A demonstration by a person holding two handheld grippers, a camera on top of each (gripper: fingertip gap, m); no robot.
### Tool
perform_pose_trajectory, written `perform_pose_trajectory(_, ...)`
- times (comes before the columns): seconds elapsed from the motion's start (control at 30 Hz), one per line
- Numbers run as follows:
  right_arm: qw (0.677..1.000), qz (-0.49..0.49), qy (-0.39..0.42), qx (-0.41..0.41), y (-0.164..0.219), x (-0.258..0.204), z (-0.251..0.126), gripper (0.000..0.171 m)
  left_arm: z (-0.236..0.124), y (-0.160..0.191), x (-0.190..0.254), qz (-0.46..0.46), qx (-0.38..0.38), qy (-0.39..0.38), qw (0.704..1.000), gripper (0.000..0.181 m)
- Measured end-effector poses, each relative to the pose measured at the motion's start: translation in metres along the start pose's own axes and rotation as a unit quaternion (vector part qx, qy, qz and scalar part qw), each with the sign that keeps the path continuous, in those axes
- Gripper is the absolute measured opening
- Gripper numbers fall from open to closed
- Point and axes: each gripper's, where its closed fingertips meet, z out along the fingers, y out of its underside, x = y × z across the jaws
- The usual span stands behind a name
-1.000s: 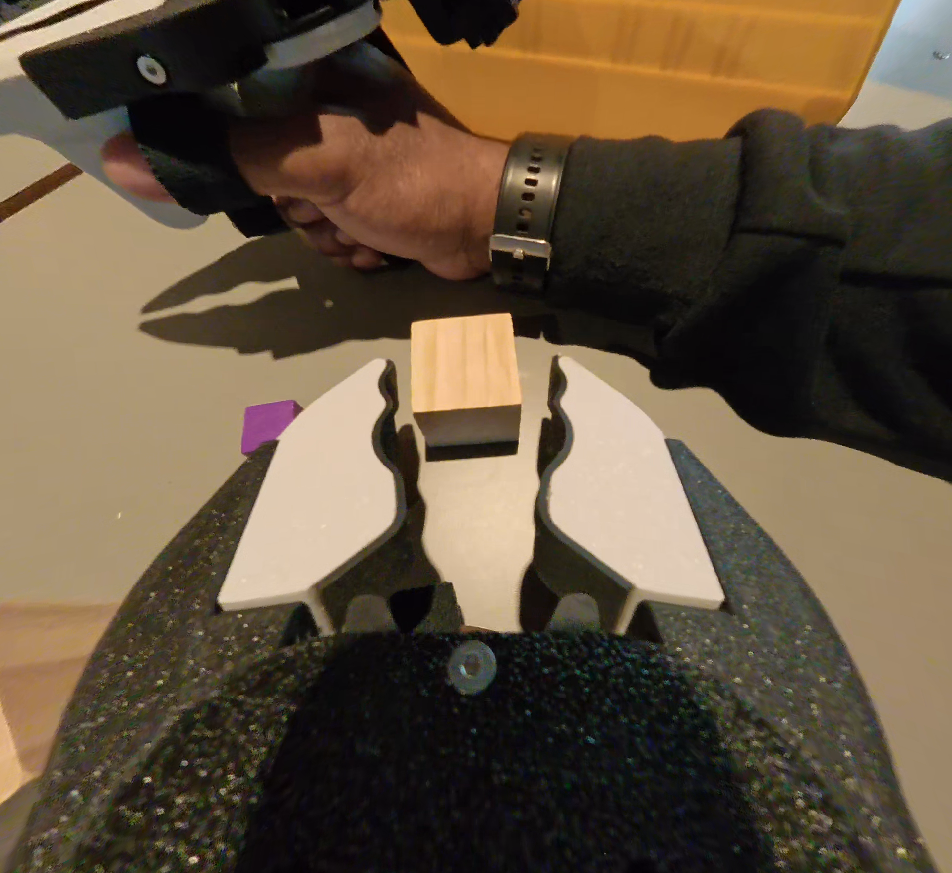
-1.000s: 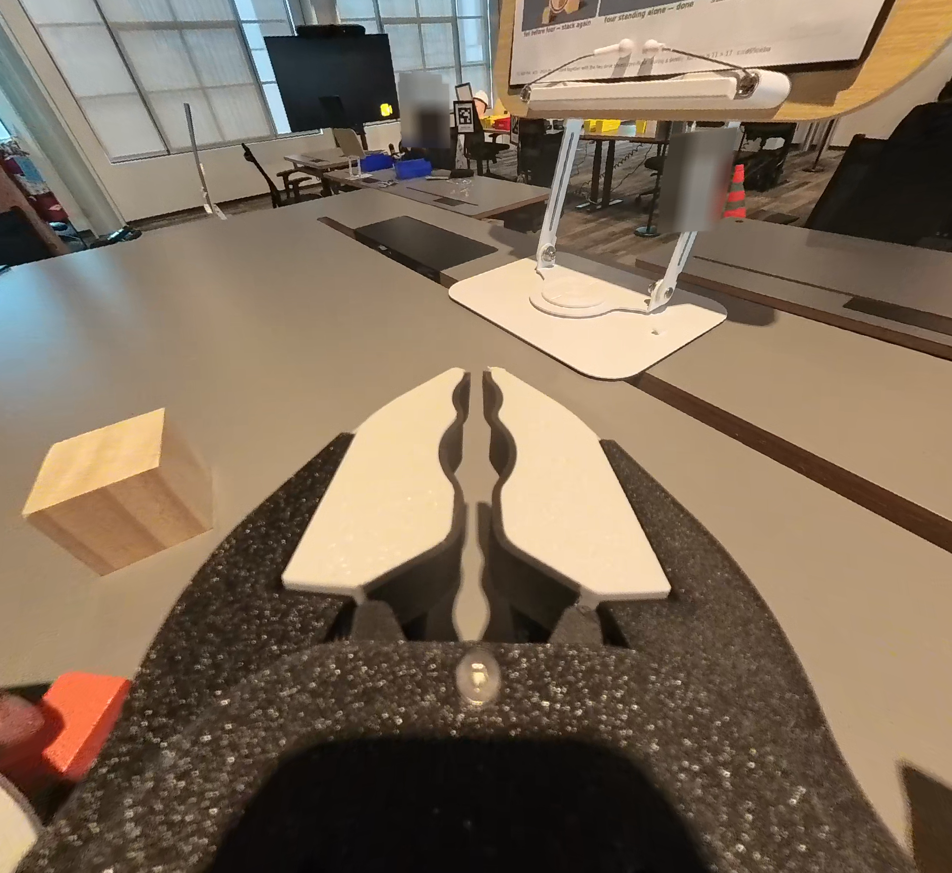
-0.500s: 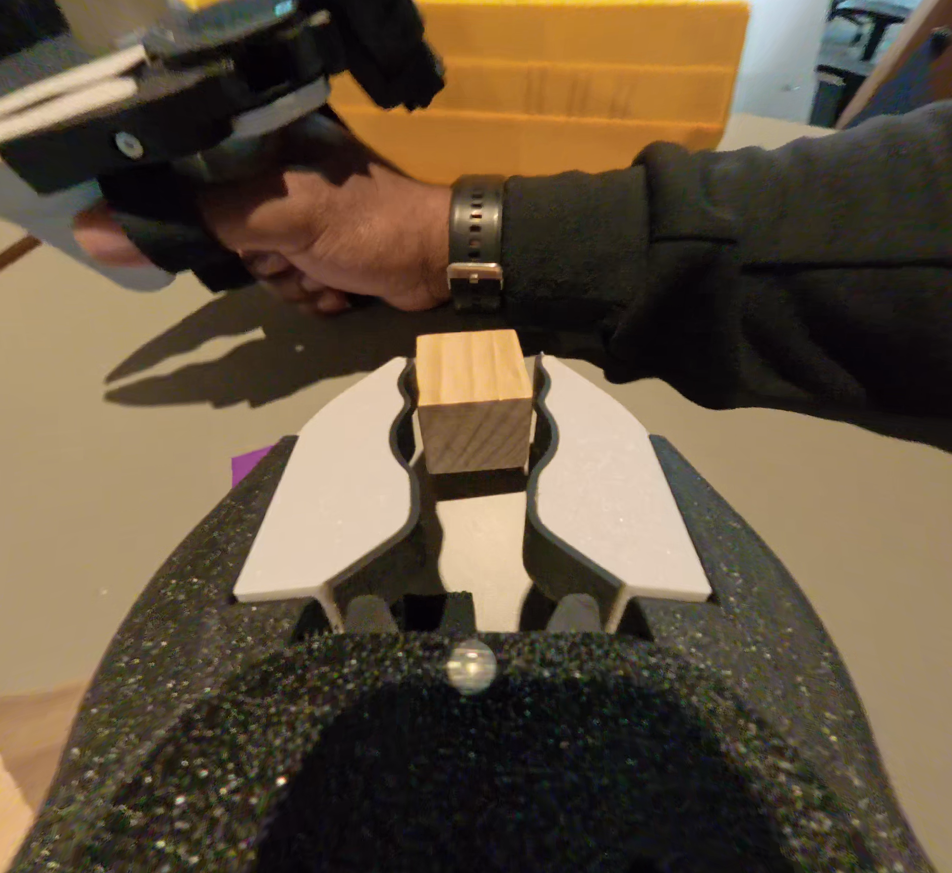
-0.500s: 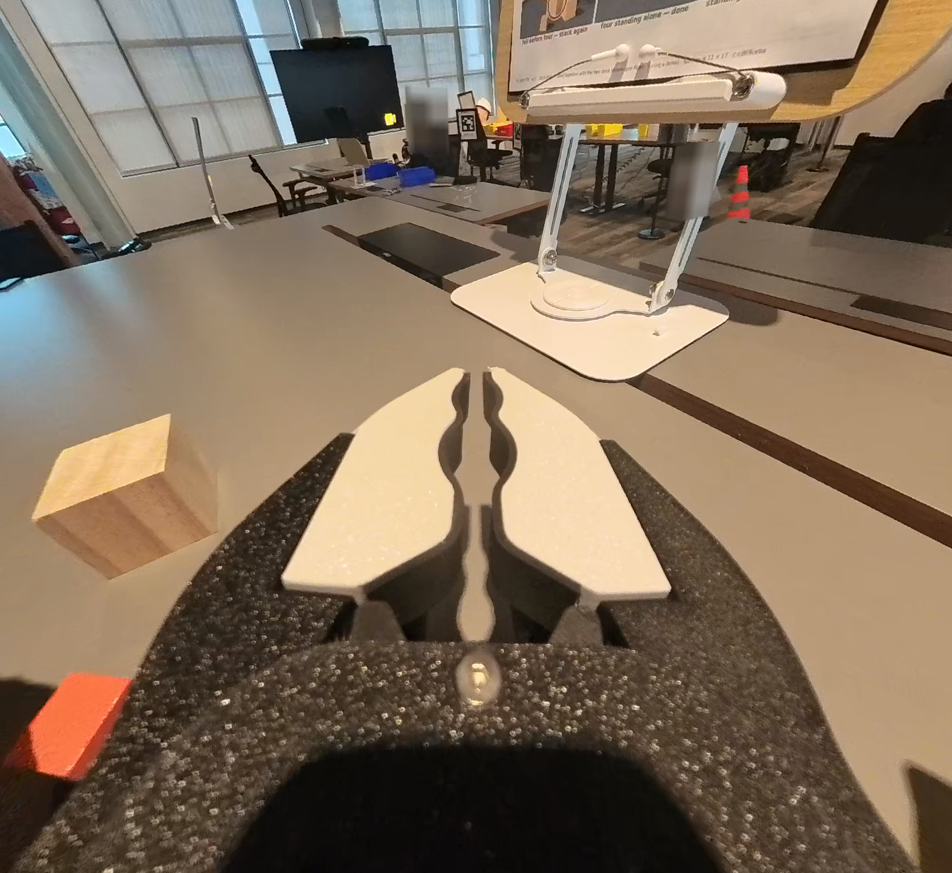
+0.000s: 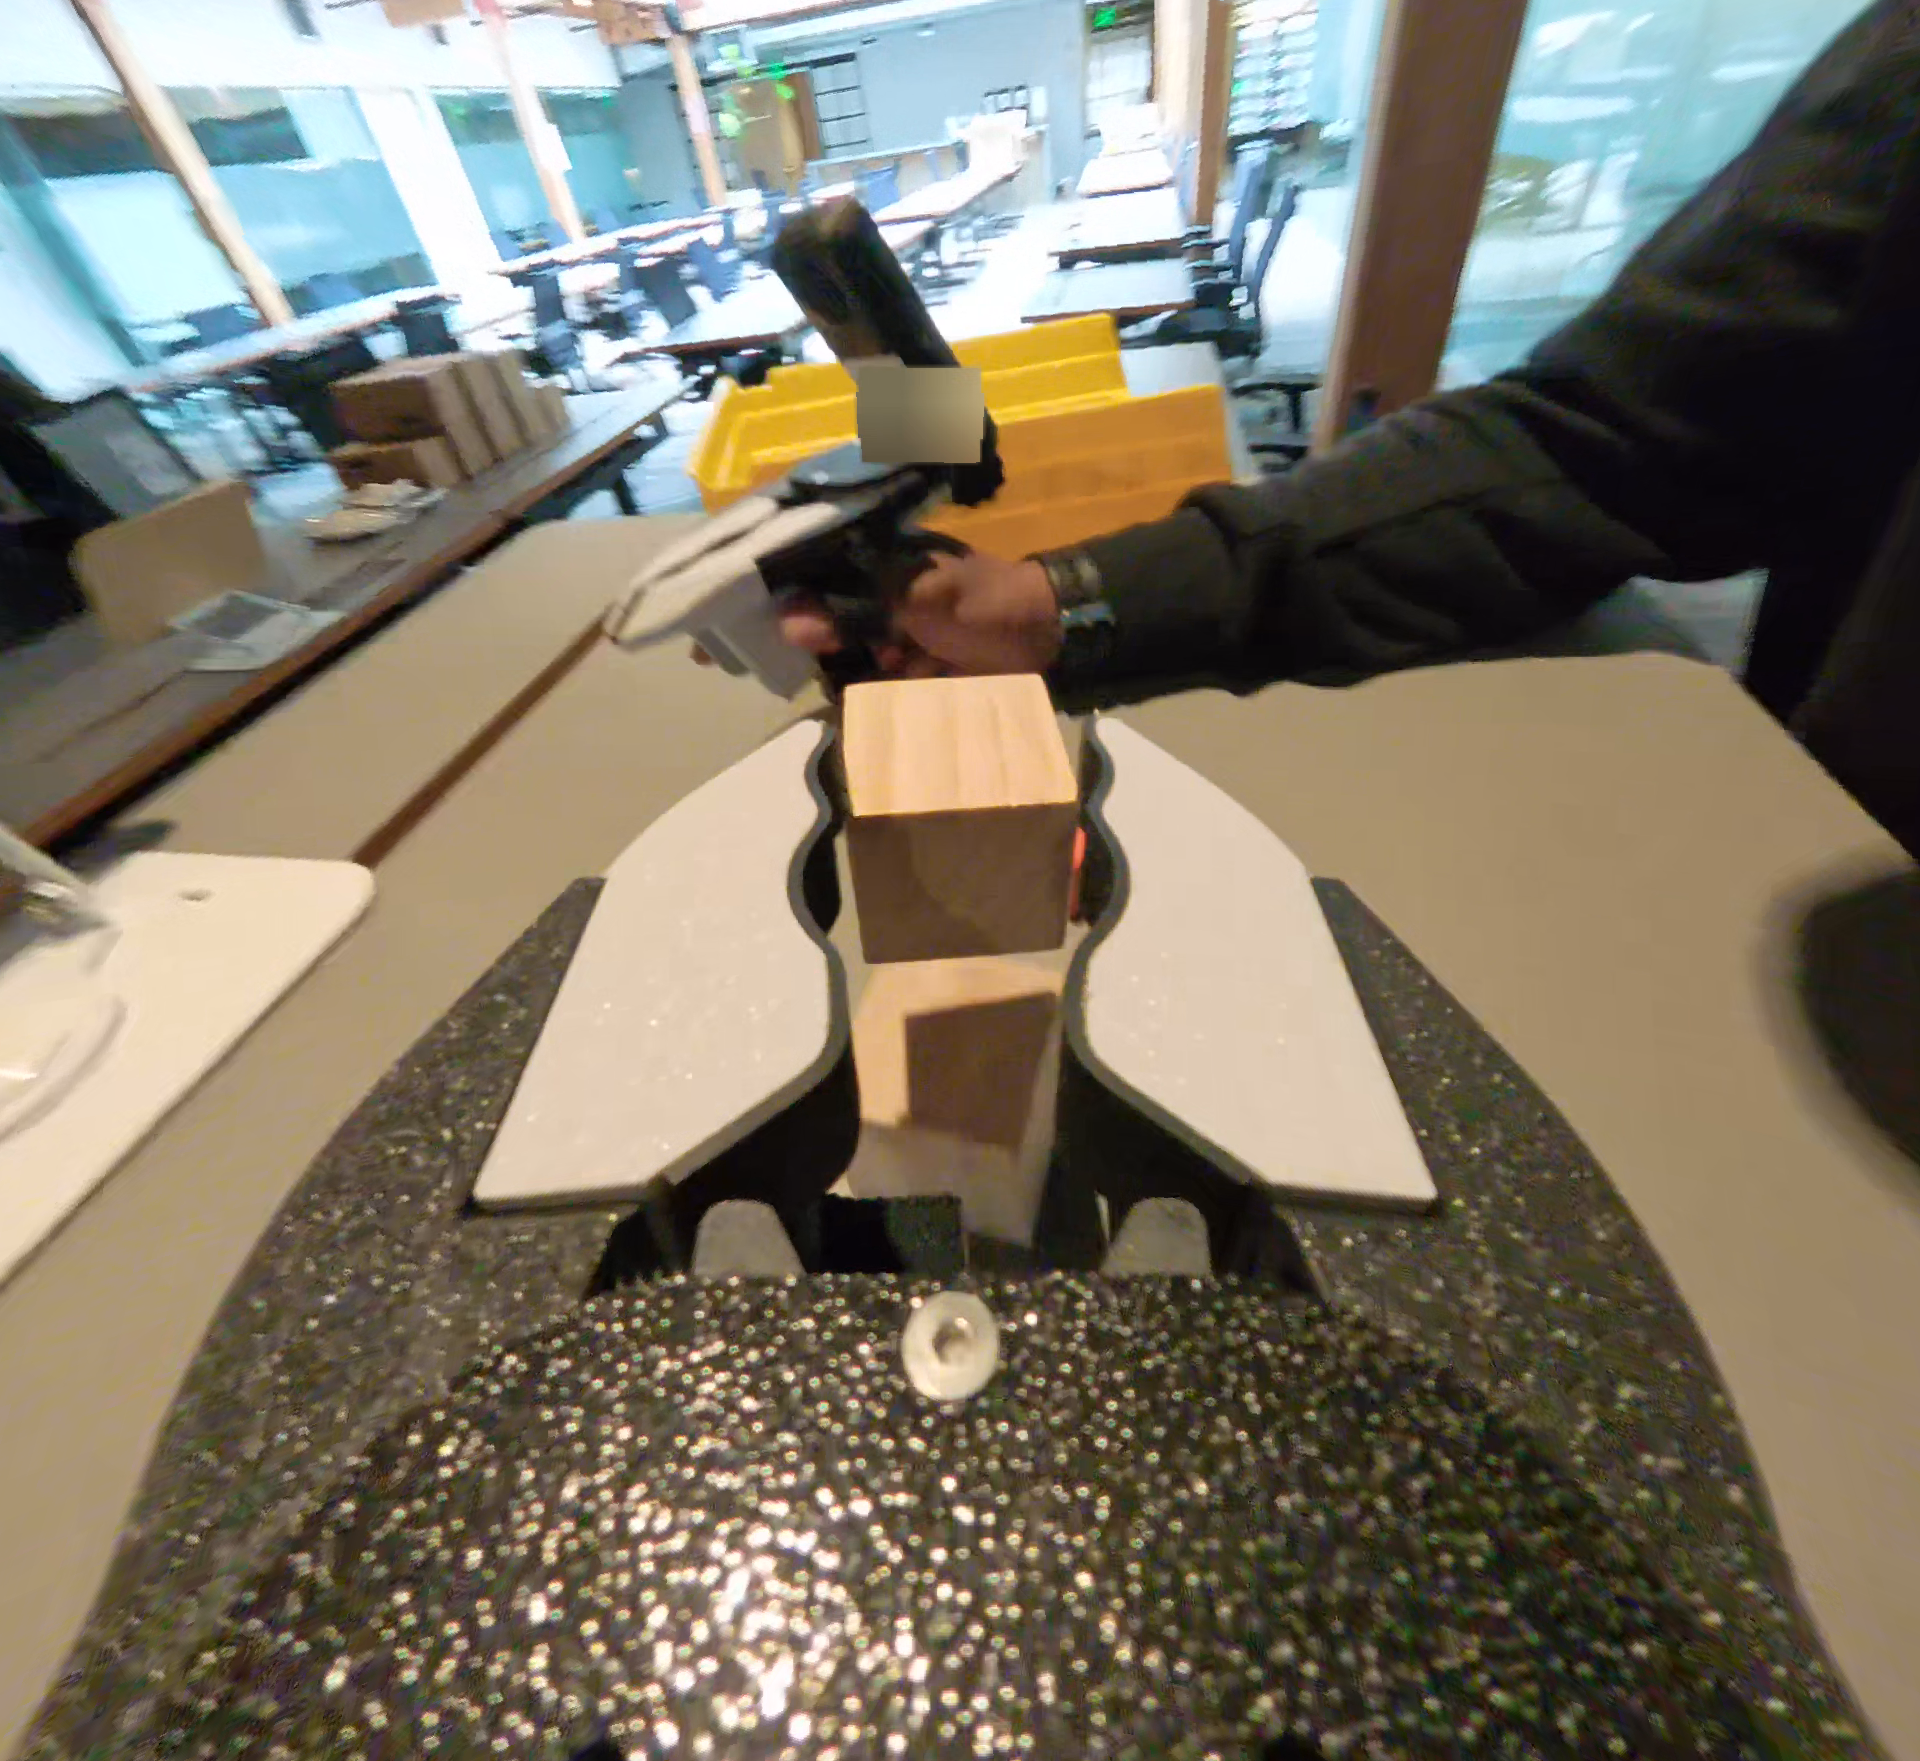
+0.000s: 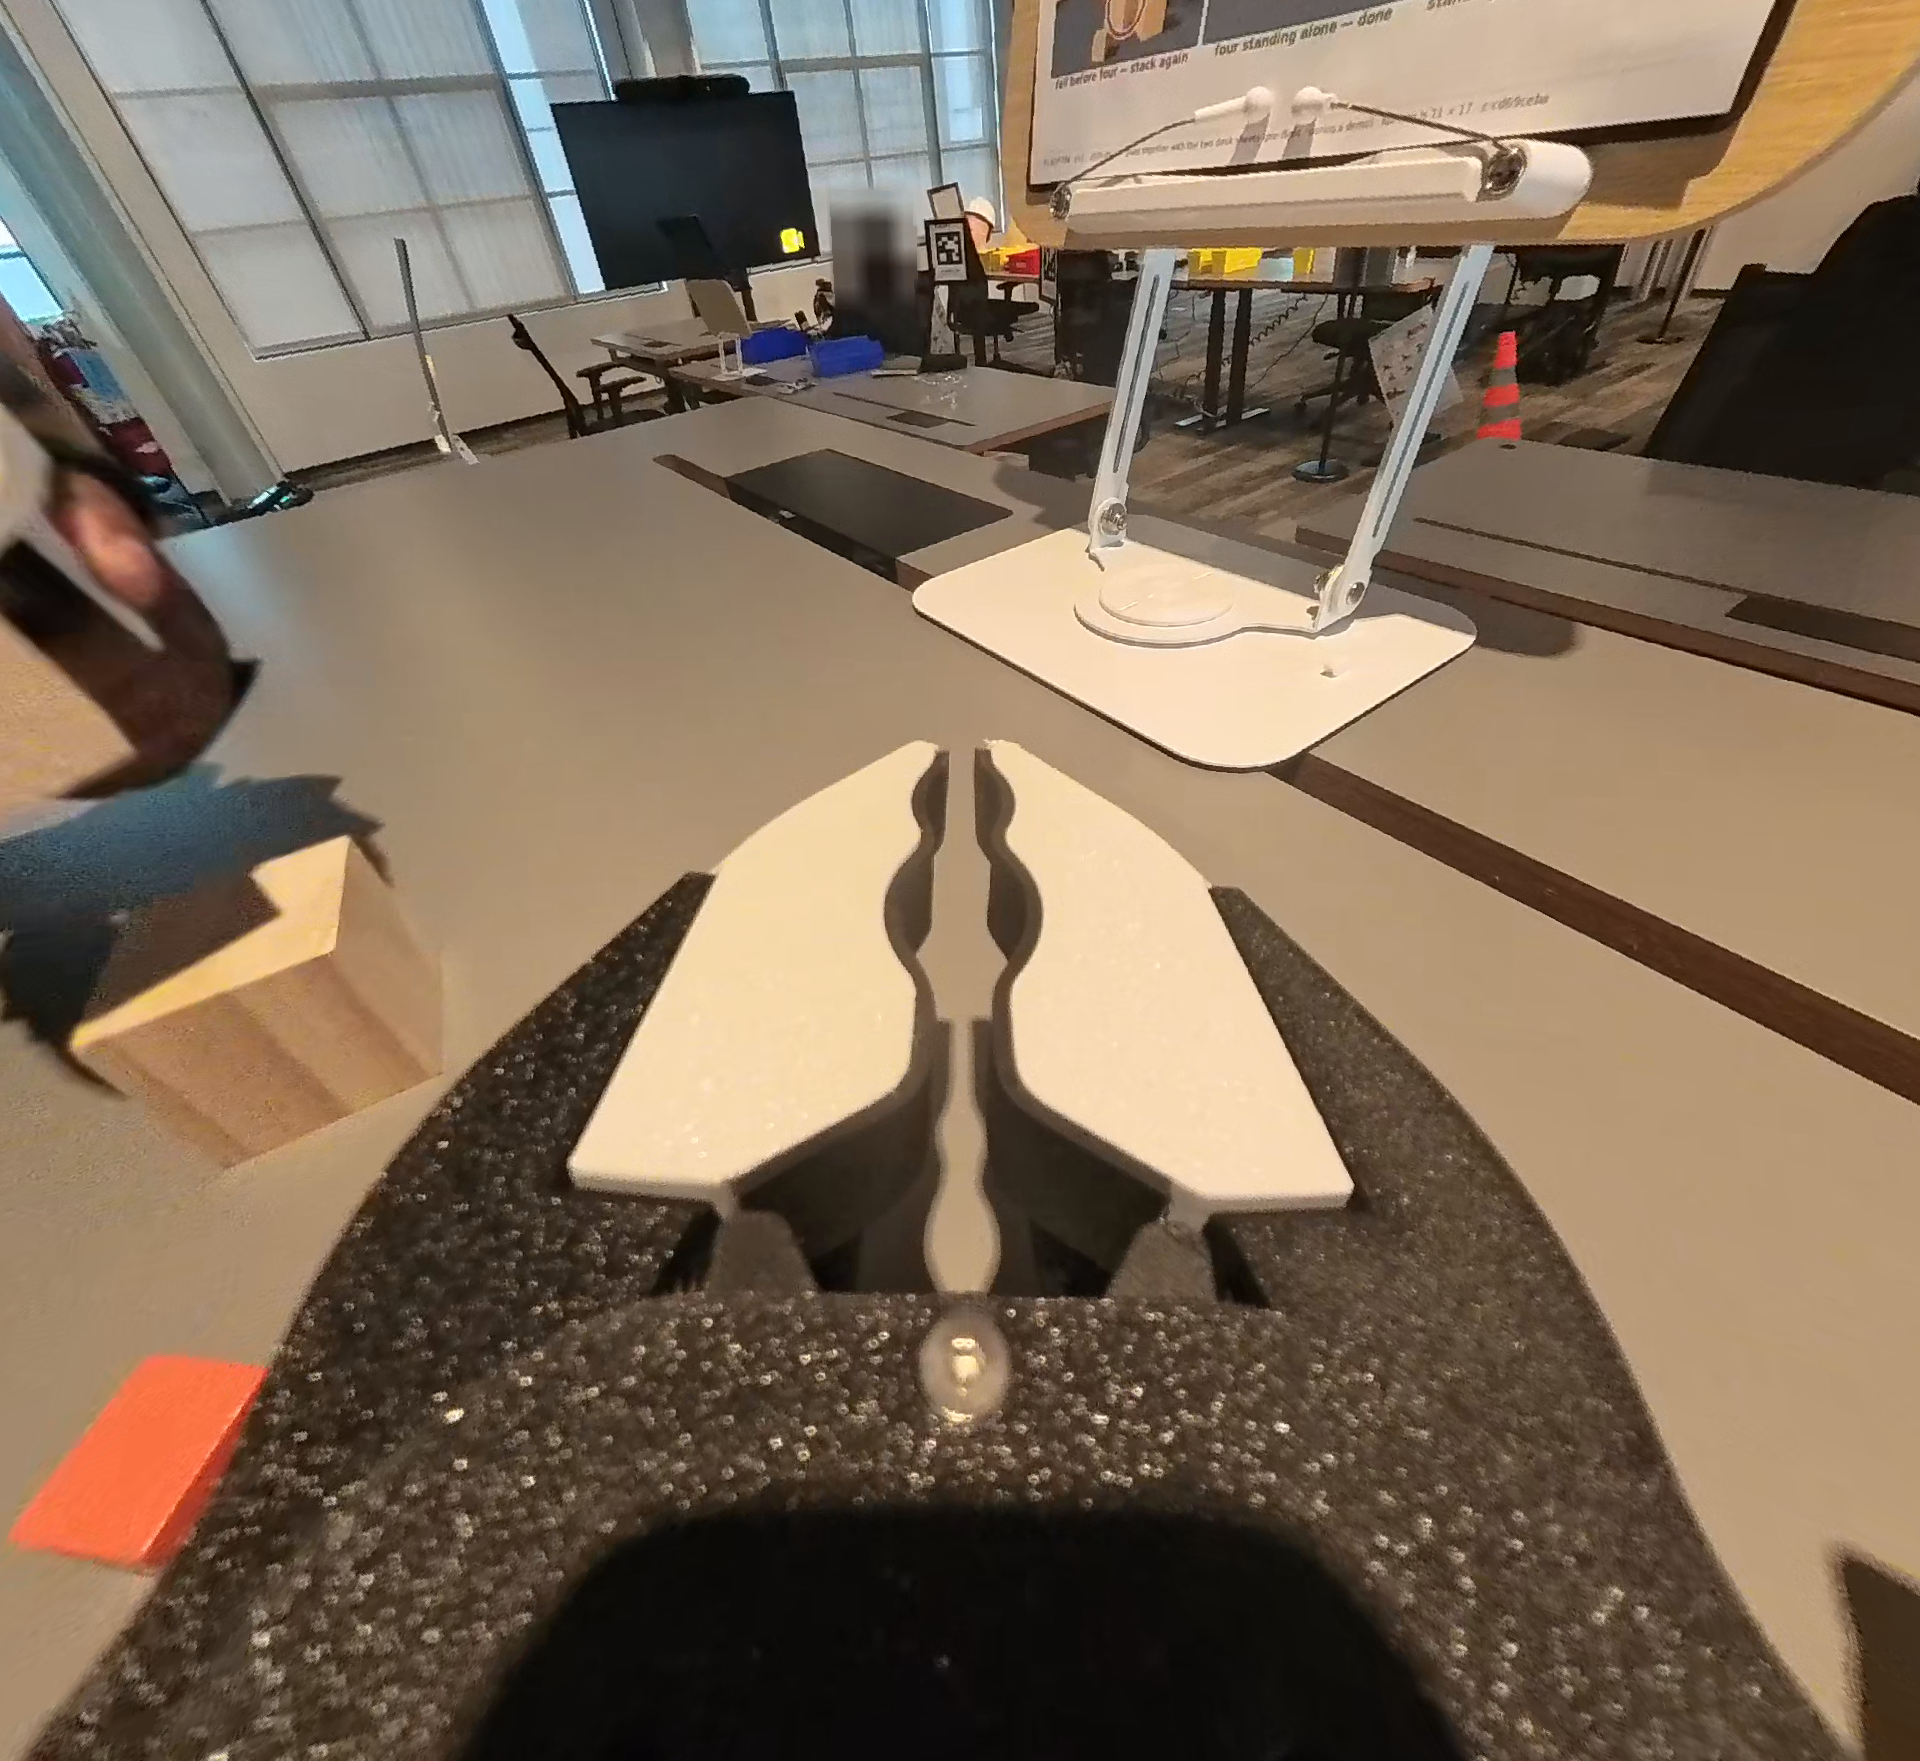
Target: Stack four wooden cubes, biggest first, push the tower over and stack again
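My left gripper (image 5: 956, 747) is shut on a small wooden cube (image 5: 956, 818) and holds it in the air. Right below it, between my fingers, shows the top of a larger wooden cube (image 5: 883, 1046) with the small cube's shadow on it. I cannot tell whether the two cubes touch. In the right wrist view that larger cube (image 6: 270, 994) stands on the grey table at the left, under a blurred dark shape (image 6: 114, 631) and its shadow. My right gripper (image 6: 961, 755) is shut and empty, low over the table; it also shows in the left wrist view (image 5: 717, 579), held by a hand beyond the cubes.
An orange block (image 6: 135, 1462) lies at the lower left of the right wrist view. A white stand base (image 6: 1195, 651) with a picture board stands ahead of the right gripper; it also shows in the left wrist view (image 5: 156, 973). Yellow bins (image 5: 1101, 444) stand behind the table. Across from one pair of fingers to the other is roughly 20 centimeters. From the left gripper's tips to the orange block (image 6: 135, 1462) is close to 15 centimeters.
My left gripper closed on the small cube, lifted it off the table and carried it over the larger cube. The right gripper stayed shut and hardly moved.
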Motion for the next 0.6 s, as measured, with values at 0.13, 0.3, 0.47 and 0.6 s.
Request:
perform_pose_trajectory(0.13,1.0,0.001,-0.002,-0.001,0.0,0.0,0.001,0.004,0.0,0.055,0.003,-0.06,-0.06,0.058,0.995,0.044)
perform_pose_trajectory(0.3,1.0,0.003,-0.002,0.001,0.0,0.0,0.0,0.004,-0.001,0.054,0.002,-0.057,-0.056,0.062,0.995,0.043)
perform_pose_trajectory(0.47,1.0,0.003,-0.003,0.002,-0.001,0.0,0.0,0.004,-0.002,0.065,0.002,-0.044,-0.094,0.048,0.993,0.046)
perform_pose_trajectory(0.6,1.0,0.006,-0.004,0.003,-0.001,0.001,-0.001,0.004,-0.003,0.079,0.001,-0.045,-0.137,0.034,0.989,0.055)
